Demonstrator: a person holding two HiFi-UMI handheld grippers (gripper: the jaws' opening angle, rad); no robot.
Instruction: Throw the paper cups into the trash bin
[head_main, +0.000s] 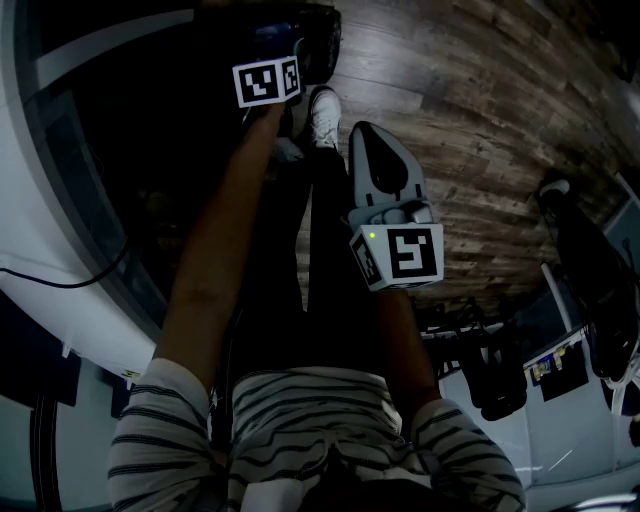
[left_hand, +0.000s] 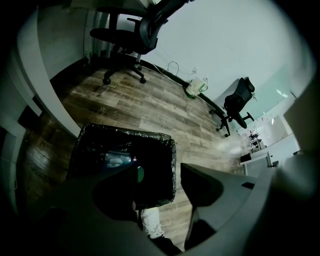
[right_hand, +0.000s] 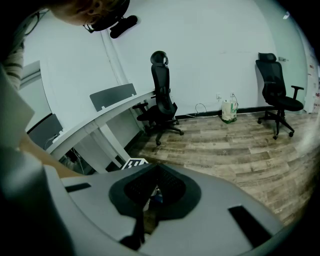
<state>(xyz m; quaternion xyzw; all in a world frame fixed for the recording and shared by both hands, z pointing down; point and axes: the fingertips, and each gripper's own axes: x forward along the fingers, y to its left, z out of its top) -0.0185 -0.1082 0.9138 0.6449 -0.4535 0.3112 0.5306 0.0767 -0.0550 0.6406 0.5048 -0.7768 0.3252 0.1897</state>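
Fingers (left_hand: 202, 185) of the left gripper (left_hand: 160, 172) stand wide above the black-lined trash bin (left_hand: 125, 133); the right gripper (right_hand: 155, 175) has its fingers pressed together, holding nothing.

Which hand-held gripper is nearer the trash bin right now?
Left. The left hand-held gripper hangs open directly above the trash bin; the right hand-held gripper, shut, sits back toward the person, short of it.
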